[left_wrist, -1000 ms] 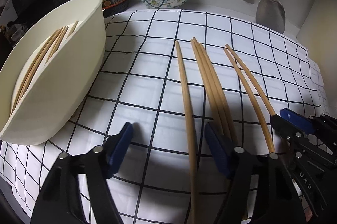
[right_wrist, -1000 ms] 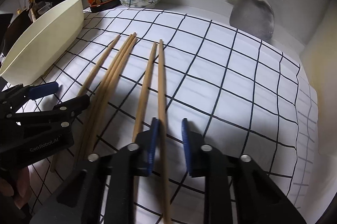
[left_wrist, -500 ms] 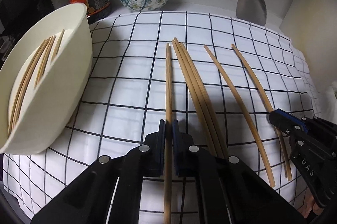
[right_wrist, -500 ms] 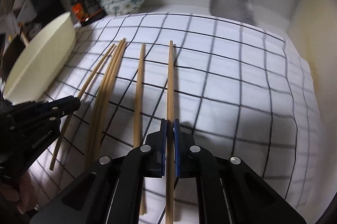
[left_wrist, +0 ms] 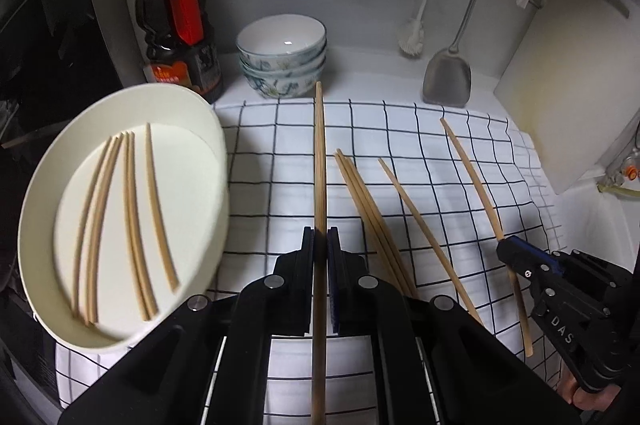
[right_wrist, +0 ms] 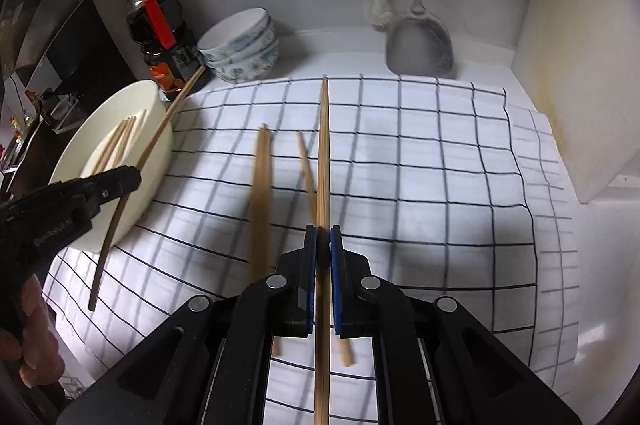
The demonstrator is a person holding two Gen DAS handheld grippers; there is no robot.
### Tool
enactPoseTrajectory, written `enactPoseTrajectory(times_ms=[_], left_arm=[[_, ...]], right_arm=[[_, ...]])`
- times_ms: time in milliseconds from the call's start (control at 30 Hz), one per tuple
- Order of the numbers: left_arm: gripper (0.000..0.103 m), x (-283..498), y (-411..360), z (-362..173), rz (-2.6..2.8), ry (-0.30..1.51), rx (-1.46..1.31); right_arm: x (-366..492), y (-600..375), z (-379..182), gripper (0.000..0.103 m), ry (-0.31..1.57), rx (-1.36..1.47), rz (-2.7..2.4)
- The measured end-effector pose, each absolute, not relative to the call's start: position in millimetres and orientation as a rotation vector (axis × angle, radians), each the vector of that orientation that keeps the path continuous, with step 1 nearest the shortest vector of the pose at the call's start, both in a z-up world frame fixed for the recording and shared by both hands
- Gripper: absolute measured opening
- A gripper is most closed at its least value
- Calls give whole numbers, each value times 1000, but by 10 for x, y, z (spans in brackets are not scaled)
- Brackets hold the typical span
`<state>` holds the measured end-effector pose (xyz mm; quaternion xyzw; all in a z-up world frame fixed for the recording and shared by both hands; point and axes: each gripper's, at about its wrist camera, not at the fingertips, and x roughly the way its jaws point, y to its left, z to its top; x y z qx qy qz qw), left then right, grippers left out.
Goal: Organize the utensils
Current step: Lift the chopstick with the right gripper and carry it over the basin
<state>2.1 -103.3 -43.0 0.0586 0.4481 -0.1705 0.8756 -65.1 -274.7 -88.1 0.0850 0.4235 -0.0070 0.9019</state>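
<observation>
My left claw (left_wrist: pixel 320 245) pinches one slim, round bamboo chopstick (left_wrist: pixel 319 161); my right claw (right_wrist: pixel 323 245) pinches another (right_wrist: pixel 323 153), both pointing lengthwise away over the checked cloth (left_wrist: pixel 400 129).

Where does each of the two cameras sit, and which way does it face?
Left wrist: on the left gripper, looking down along its chopstick over the checked cloth; right gripper at right.
Right wrist: on the right gripper, same direction; left gripper and a hand at left.
Shared: cream bowl, stacked bowls.
</observation>
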Motion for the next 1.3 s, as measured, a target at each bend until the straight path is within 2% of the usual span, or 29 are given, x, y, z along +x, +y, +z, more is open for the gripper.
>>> enactPoseTrajectory(times_ms=[733,1000,1300], left_arm=[[7,465,556,-31,-266,892,53],[7,641,1025,-133,-196,908,38],[7,855,1181,-389,-181,951,50]], right_arm=[[-58,-1328,-275,6,791,97,105],[190,-840,-264,6,798,81,180],[512,-410,-457,6,859,49,246]])
